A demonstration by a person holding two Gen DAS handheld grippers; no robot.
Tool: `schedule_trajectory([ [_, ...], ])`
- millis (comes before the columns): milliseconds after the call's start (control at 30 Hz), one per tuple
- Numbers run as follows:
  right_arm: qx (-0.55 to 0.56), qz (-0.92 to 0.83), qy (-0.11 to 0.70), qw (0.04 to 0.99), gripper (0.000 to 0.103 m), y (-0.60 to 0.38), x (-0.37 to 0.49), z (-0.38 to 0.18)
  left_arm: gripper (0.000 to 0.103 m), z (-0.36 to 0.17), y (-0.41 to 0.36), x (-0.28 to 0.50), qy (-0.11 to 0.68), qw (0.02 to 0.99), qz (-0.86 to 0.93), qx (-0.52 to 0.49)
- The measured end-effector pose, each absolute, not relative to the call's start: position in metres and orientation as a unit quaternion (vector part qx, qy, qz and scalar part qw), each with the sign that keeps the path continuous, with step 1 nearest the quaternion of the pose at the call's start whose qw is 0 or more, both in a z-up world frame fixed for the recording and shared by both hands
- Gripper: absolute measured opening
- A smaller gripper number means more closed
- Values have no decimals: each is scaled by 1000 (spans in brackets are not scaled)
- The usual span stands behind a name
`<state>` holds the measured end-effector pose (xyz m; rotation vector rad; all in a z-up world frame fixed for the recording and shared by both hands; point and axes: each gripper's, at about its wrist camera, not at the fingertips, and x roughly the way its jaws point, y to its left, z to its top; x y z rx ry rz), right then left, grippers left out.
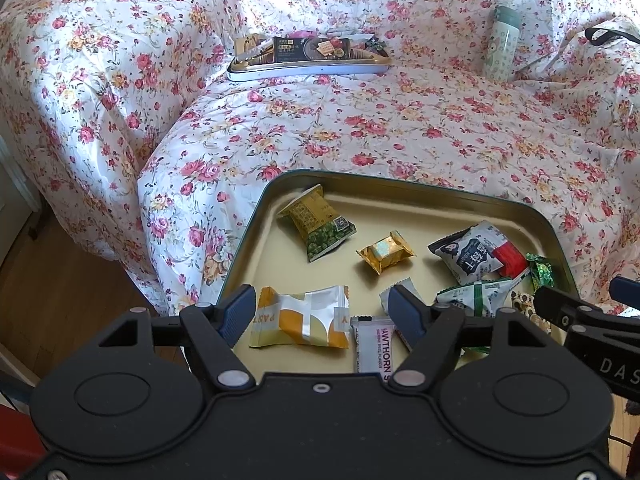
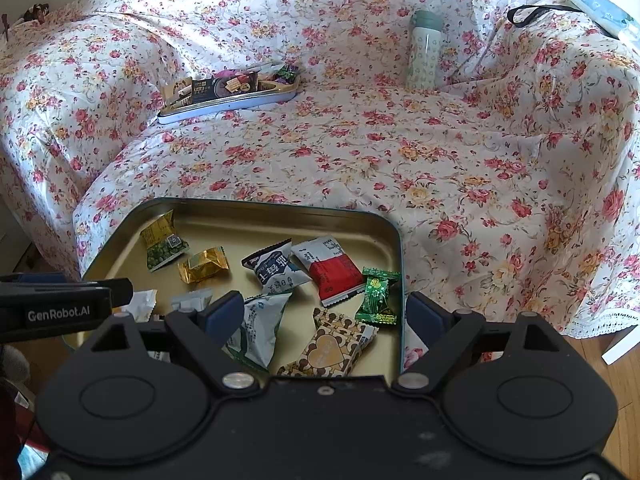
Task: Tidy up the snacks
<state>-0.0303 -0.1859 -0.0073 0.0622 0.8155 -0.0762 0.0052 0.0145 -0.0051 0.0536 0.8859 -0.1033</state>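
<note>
gold tin tray (image 1: 400, 190) on floral sofa cover (image 1: 400, 120) held snack packets: "past…" pastry (image 1: 298, 318), "hawthorn" bar (image 1: 374, 344). left gripper (image 1: 322, 312) and right gripper (image 2: 324, 314), marked "genrobot.ai", stood open, empty.

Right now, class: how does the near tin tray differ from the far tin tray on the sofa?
The near tin tray holds scattered packets with bare gold floor showing; the far tin tray is packed full. The near one overhangs the seat's front edge; the far one sits back by the cushions. Both are shallow and rounded.
</note>
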Motion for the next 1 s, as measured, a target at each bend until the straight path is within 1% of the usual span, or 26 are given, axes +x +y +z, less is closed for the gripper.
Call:
schedule_trajectory([
  [1000, 28, -32, 402, 915, 93, -183, -31, -10, 75, -8, 15, 5, 440, 896, -52, 26],
])
